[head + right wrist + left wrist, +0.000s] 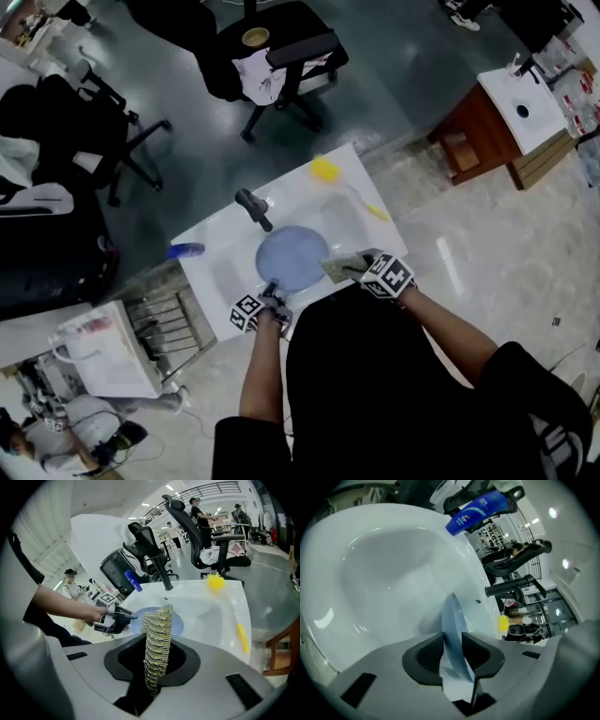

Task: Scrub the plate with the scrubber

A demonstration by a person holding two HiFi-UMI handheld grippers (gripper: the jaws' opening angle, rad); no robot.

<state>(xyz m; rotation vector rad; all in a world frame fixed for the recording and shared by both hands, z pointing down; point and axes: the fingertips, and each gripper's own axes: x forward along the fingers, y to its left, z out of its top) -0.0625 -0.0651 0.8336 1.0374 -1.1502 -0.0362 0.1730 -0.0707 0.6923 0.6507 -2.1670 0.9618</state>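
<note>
— Plate (pixel 292 258) position?
— Blue, round, over the basin of the white sink (pixel 225 272), just in front of the dark faucet (pixel 253 208). Left gripper (pixel 270 289) is clamped on its near rim, 2 jaws pressing either face.
— Right gripper (pixel 361 269)?
— Clamped on the scrubber (pixel 339 266), a gold-green mesh pad standing upright between the jaws. Pad sits at the plate's right edge; contact unclear.
— Anything else?
— Yellow brush (pixel 325 170) on the sink's far side, blue bottle (pixel 186 250) on its left rim. Office chair (pixel 281 56) on the floor beyond.
</note>
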